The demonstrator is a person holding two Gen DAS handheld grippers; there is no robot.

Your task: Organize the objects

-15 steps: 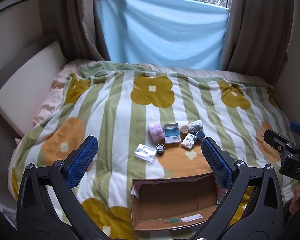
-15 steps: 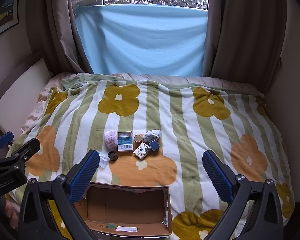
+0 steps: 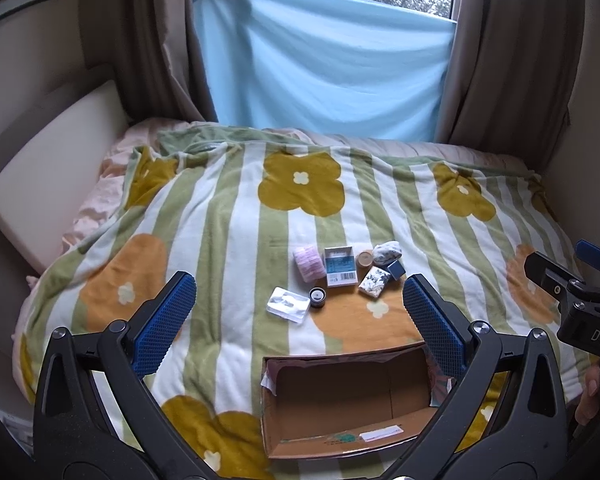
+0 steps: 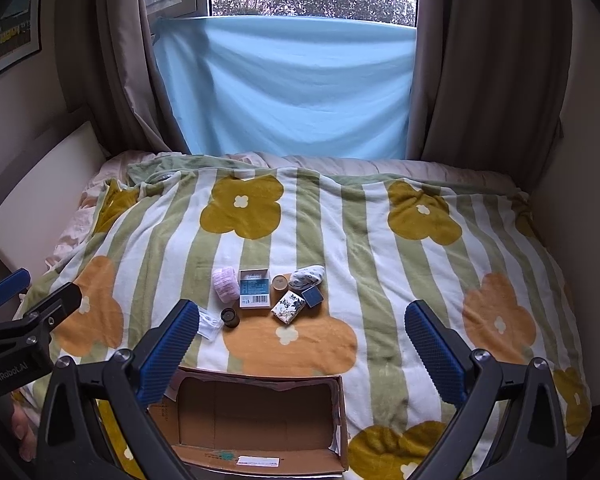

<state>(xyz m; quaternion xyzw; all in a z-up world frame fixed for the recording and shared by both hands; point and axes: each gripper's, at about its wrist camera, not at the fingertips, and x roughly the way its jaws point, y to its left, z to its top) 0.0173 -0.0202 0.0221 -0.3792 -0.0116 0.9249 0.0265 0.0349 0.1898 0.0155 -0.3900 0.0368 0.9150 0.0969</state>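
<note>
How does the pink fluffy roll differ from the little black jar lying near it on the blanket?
The pink roll is soft, fuzzy and pale; the black jar is hard, smooth and dark. The pink roll is clearly the larger of the two. The roll lies on its side beside the blue-and-white box, while the jar stands upright nearer the cardboard box, next to a clear packet. Both rest untouched on the striped blanket.

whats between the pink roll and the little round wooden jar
The blue-and-white box lies flat between the pink roll and the jar, beside each. Both wrist views show it.
</note>
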